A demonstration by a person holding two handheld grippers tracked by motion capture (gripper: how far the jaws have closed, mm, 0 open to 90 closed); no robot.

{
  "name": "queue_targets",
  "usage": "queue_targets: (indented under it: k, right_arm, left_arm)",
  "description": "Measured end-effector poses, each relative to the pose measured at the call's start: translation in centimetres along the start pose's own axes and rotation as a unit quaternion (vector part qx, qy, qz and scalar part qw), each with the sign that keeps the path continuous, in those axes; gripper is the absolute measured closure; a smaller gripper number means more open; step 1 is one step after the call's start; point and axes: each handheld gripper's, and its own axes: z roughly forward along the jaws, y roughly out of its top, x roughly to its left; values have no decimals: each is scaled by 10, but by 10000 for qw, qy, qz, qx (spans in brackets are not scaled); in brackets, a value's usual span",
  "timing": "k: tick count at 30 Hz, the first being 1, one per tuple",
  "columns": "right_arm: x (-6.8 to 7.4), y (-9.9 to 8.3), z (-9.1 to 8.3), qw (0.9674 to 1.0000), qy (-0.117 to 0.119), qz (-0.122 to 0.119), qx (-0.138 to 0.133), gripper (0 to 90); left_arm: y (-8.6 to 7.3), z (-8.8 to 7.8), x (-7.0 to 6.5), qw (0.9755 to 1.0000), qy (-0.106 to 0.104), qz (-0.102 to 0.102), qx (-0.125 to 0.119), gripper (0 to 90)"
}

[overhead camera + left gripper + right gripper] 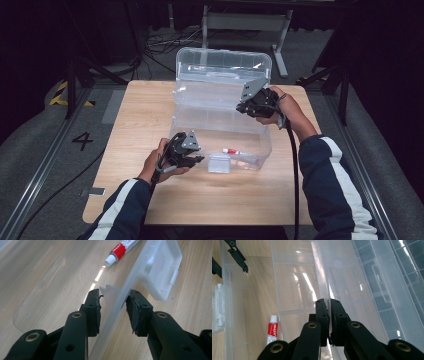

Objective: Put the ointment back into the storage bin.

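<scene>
A clear plastic box (264, 145) stands open on the wooden table, its lid (225, 62) upright at the back. A small red and white tube (231, 151) lies inside on the bottom. My left gripper (200, 160) is at the front wall (130, 280), beside the white latch (160, 272). Its jaws straddle that wall with a gap on each side, so it is open. My right gripper (243, 107) is higher, at the box's right rear. It is shut on a thin clear wall (324, 277) of what looks like an inner tray.
The table (130, 130) has bare wood to the left of the box and in front of it. Behind the table stand dark stands, cables and a grey frame (245, 22). In the right gripper view the ribbed lid (387, 290) lies to the right, the tube (272, 332) below left.
</scene>
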Motion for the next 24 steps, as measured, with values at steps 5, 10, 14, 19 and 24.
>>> queue_targets:
  k: [5, 10, 14, 19, 24]
  right_arm:
    - [2, -1, 0, 10000, -15, 2, -23, 869]
    - [4, -1, -2, 10000, 4, -2, -35, 869]
    - [5, -1, -2, 10000, 16, -16, -21, 868]
    - [8, -2, -3, 10000, 15, -29, -9, 866]
    - [11, -3, -4, 10000, 9, -19, 5, 861]
  left_arm:
    - [0, 0, 0, 10000, 7, -2, -11, 639]
    - [0, 0, 0, 10000, 17, -8, -18, 637]
    - [0, 0, -1, 10000, 23, -9, -24, 635]
    - [0, 0, -1, 10000, 33, -24, -31, 632]
    - [-1, 0, -1, 10000, 32, -51, -52, 630]
